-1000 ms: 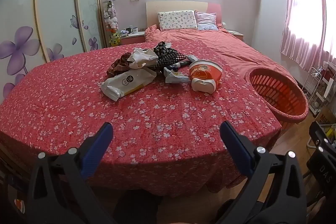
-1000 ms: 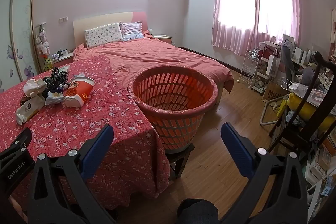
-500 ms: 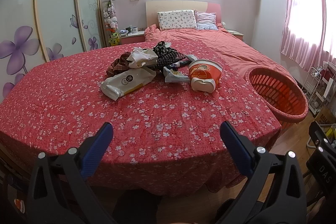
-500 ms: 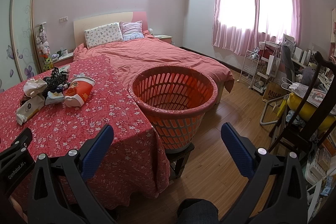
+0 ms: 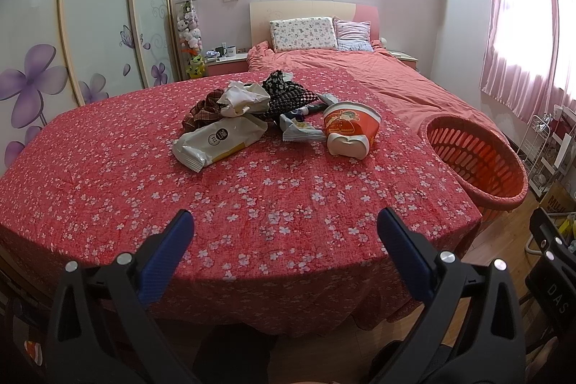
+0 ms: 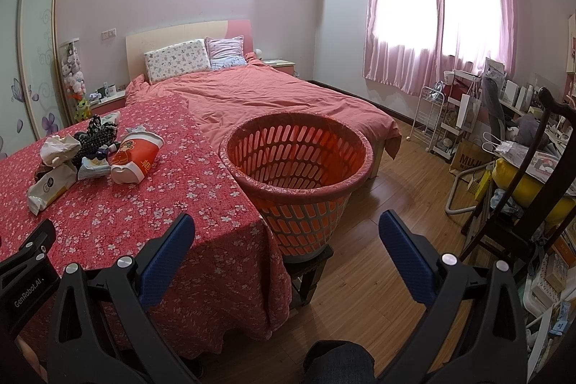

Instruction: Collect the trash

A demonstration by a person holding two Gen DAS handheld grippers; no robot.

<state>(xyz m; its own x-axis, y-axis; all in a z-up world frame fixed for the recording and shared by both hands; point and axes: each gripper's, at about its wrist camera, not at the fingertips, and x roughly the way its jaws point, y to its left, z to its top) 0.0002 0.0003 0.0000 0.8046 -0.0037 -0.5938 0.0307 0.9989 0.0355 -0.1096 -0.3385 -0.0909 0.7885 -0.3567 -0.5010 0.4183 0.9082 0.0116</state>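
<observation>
None of the trash had been collected. The whole heap lay near the middle of the table (image 5: 108, 189), which was draped in a red flowered cloth: a white wipes packet (image 5: 219, 141), crumpled paper (image 5: 243, 96), a small wrapper (image 5: 298, 129), dark patterned scraps (image 5: 288, 92) and a tipped red instant-noodle cup (image 5: 351, 128), the items touching or overlapping one another. The orange laundry basket (image 6: 298, 164), standing on a low stool just beside the table's right edge, appeared empty. The left gripper (image 5: 284, 229) hovered over the table's near edge, jaws wide apart, holding nothing. The right gripper (image 6: 286, 233) faced the basket, equally wide and empty. In my judgement every item remained to be picked up.
</observation>
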